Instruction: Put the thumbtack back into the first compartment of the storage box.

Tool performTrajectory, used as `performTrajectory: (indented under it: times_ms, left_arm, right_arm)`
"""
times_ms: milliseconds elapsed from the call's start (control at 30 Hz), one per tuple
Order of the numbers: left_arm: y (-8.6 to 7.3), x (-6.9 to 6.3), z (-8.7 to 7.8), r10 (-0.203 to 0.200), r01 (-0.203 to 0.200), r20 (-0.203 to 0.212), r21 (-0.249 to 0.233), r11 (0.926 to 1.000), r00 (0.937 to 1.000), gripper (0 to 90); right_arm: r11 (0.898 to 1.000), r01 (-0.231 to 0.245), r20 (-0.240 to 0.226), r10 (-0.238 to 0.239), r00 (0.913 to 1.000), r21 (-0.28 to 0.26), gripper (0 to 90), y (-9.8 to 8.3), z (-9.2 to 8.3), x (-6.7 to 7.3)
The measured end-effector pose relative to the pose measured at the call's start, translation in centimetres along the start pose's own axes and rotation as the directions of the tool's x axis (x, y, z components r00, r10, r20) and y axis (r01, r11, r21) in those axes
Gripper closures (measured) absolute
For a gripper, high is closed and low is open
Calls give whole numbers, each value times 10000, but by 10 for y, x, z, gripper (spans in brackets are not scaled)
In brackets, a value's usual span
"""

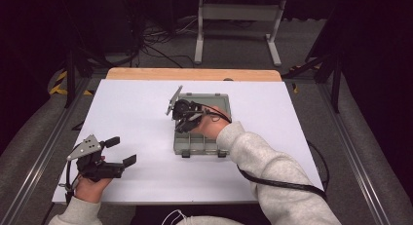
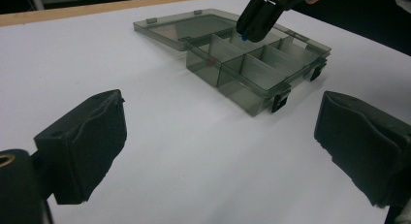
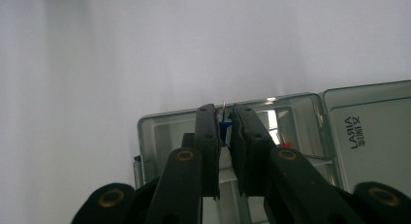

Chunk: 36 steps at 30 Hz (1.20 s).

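Observation:
A smoky clear compartment box (image 1: 177, 143) lies in the middle of the white table with its lid (image 1: 216, 99) folded flat at the far end. My right gripper (image 1: 182, 127) hangs tips-down over the box's dividers (image 2: 242, 64), shut on a blue push pin (image 3: 223, 124) whose metal point sticks out past the pads. From the left gripper view, that pin (image 2: 244, 38) shows as a blue dot under the tips. A red pin (image 3: 286, 145) lies in one compartment. My left gripper (image 1: 122, 151) rests near the front left, open, with bare table between its fingers (image 2: 92, 136).
A white sheet (image 1: 141, 113) covers the table, with a wooden edge (image 1: 195, 74) showing at the back. Beyond it stand a white table frame (image 1: 238, 20) and cables on the floor. The right gripper's cable (image 1: 282, 183) trails off the table's front right.

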State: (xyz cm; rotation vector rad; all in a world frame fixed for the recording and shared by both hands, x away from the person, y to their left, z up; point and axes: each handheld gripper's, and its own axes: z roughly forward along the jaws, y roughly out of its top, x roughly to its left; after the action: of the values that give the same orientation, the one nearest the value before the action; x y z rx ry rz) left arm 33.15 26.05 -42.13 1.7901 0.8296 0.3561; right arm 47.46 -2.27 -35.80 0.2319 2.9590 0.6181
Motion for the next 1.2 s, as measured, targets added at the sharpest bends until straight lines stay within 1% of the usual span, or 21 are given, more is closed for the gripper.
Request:
performTrajectory:
  times_ms: [33,67,133,267,300,467,567,733,833,867,933,1000,1100,1167,1200]
  left_arm:
    - [0,0,0,5,-5,-6,9,10000,10000,55]
    - [0,0,0,5,-5,-6,9,10000,10000,56]
    - [0,0,0,-3,3,-1,-6,10000,10000,55]
    - [0,0,0,15,-15,6,-25,10000,10000,56]
    - [0,0,0,-7,7,1,6,10000,10000,56]
    - [0,0,0,-3,3,-9,-2,10000,10000,56]
    - [0,0,0,19,-19,61,-14,10000,10000,55]
    - [0,0,0,-7,7,65,-20,10000,10000,54]
    - [0,1,0,19,-19,92,2,10000,10000,54]
    - [0,1,0,19,-19,88,5,10000,10000,54]
    - [0,1,0,18,-18,78,5,10000,10000,54]
    - [0,1,-1,25,-25,54,17,10000,10000,54]
    - [0,1,-1,-32,32,-11,33,10000,10000,53]
    - [0,1,-1,-52,52,57,-71,10000,10000,56]
    - [0,1,-1,-54,54,98,-17,10000,9999,55]
  right_arm:
    - [10000,-10,38,10,10000,33,814,-1,0,-3]
    - [10000,-10,38,10,10000,33,814,-1,0,-3]
    - [9999,-162,105,162,9998,-8,814,-1,1,-9]
    - [9996,-268,168,268,9995,10,814,-3,1,-14]
    - [9993,-368,187,368,9991,-11,814,-3,1,-15]
    - [9992,-389,192,390,9991,-50,814,-4,3,-23]
    - [9984,-563,222,564,9982,-66,814,-5,4,-27]
    - [9977,-684,346,683,9971,16,814,-6,8,-34]
    - [9969,-778,379,780,9962,-69,814,-6,10,-38]
    - [9964,-850,405,851,9956,-28,814,-6,10,-39]
    - [9967,-805,406,806,9959,-40,814,-7,12,-41]
    - [9959,-902,403,901,9951,-3,814,-7,13,-41]
    - [9967,-814,437,811,9957,49,813,-8,17,-42]
    - [9964,-849,446,845,9954,63,813,-9,18,-42]
    - [9964,-849,416,845,9956,78,813,-10,20,-42]
